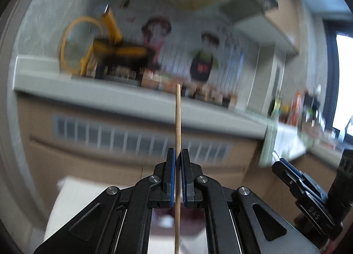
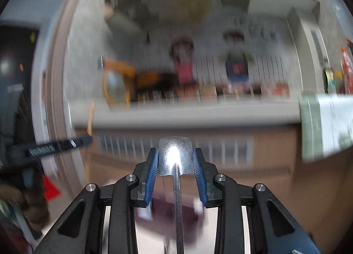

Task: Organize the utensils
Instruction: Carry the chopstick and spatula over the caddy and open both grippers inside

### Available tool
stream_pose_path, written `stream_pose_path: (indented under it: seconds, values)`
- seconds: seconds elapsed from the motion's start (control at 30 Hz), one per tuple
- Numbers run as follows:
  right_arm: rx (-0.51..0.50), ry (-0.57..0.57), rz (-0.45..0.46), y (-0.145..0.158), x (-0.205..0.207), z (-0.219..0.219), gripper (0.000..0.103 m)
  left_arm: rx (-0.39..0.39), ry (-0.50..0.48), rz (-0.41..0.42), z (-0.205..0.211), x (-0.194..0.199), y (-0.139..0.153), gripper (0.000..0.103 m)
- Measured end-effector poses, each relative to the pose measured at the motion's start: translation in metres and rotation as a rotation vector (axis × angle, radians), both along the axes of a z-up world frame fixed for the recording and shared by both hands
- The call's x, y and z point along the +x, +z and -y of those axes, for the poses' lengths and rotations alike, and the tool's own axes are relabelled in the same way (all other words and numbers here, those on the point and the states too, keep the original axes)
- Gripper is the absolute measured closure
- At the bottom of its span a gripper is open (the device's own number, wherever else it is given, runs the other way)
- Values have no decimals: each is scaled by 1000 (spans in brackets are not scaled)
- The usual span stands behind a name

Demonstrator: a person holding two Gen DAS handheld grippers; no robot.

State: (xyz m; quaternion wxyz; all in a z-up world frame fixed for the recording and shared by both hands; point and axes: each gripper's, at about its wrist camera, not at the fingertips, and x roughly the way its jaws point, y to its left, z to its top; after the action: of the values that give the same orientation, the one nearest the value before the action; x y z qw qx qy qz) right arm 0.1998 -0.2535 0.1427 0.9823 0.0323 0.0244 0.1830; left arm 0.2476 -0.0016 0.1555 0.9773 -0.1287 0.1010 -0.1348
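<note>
In the left wrist view my left gripper (image 1: 178,151) is shut on a thin wooden chopstick (image 1: 177,110) that stands upright between the blue pads, its end well above the fingertips. My right gripper (image 1: 281,165) shows at the lower right with a silver tip sticking out. In the right wrist view my right gripper (image 2: 175,150) is shut on a metal spoon (image 2: 175,154). The blue pads press both sides of its squarish bowl and the handle runs back toward the camera. The left gripper (image 2: 85,140) appears at the left, with the chopstick (image 2: 90,117) rising from it.
Ahead runs a grey counter ledge (image 1: 110,97) above a brown cabinet with a vent grille (image 1: 132,137). A yellow appliance (image 1: 106,48) and small jars stand on it. Bottles (image 1: 295,108) and a white cloth (image 2: 326,126) are at the right. A dark maroon object (image 2: 176,216) lies below.
</note>
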Motion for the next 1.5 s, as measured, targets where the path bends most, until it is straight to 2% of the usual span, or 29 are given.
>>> stream_pose_path:
  seconds: [0.1, 0.23, 0.5, 0.67, 0.87, 1.13, 1.27, 1.33, 1.4, 1.5]
  values:
    - [89, 56, 26, 18, 25, 4, 74, -67, 16, 72, -6, 20, 11, 98]
    - [123, -3, -19, 4, 64, -3, 74, -113, 3, 55, -10, 54, -9, 98]
    - [106, -68, -146, -51, 135, -37, 74, -108, 63, -17, -7, 104, -66, 98]
    - [117, -93, -189, -71, 156, -42, 74, -75, 72, -38, 3, 116, -89, 98]
    - [77, -121, -178, -89, 162, -49, 74, -90, 70, -89, 3, 128, -116, 98]
    - [101, -149, -199, -98, 165, -42, 74, -45, 28, -102, 15, 126, -132, 96]
    - [78, -102, -282, -107, 165, -38, 71, -5, -25, -169, 22, 133, -144, 95]
    - [53, -81, -320, -109, 162, -37, 71, -17, -37, -194, 20, 131, -148, 91]
    - [36, -77, -329, -110, 152, -35, 71, -44, -40, -198, 14, 124, -147, 81]
    - [27, -84, -331, -110, 132, -25, 71, -64, -24, -191, 0, 105, -138, 77]
